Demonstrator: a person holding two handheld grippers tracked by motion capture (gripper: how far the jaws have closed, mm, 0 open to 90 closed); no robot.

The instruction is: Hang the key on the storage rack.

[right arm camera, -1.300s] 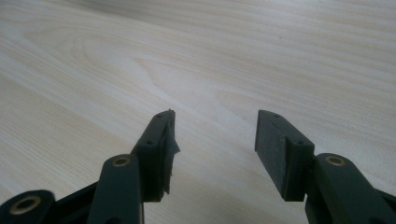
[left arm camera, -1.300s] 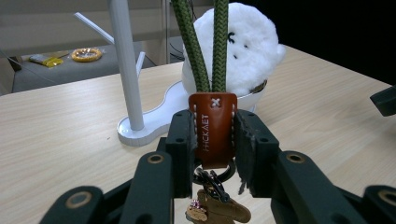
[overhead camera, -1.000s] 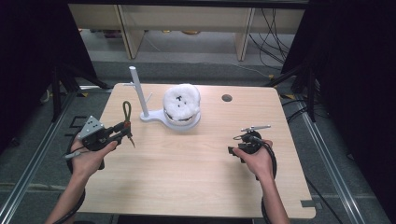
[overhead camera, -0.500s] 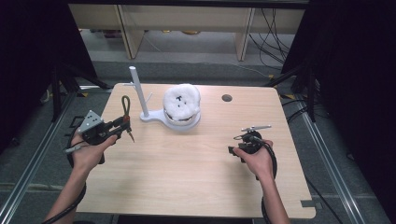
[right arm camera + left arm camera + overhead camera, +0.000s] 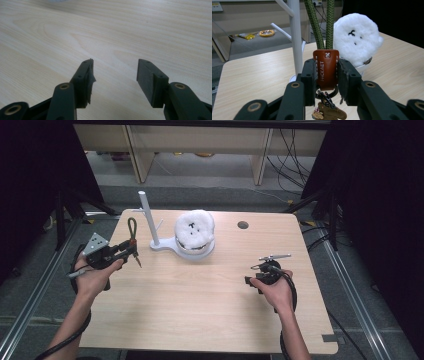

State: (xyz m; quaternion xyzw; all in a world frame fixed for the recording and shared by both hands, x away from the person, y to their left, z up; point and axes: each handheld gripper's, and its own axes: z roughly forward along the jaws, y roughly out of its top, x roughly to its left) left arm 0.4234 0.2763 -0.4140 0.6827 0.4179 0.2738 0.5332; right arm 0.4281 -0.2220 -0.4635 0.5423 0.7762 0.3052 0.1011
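My left gripper [image 5: 129, 252] hovers over the table's left side, shut on a keychain's brown leather tab [image 5: 326, 68]. The green rope loop [image 5: 132, 227] stands up from the tab, and a metal ring and clip [image 5: 325, 97] hang below it. Just beyond it stands a white peg stand [image 5: 149, 220] [image 5: 295, 37] with short side pegs. A white fluffy plush [image 5: 195, 232] [image 5: 355, 42] sits in a bowl on the stand's base. My right gripper [image 5: 251, 280] [image 5: 115, 72] rests low over the table's right side, open, with bare wood between its jaws.
The wooden table [image 5: 200, 310] has a round cable hole [image 5: 243, 225] at the back right. Metal floor rails run along both sides. Shelving and cables lie beyond the far edge.
My left gripper has shifted slightly toward the far side with the keychain, and the green loop now stands more upright. The right hand has kept still.
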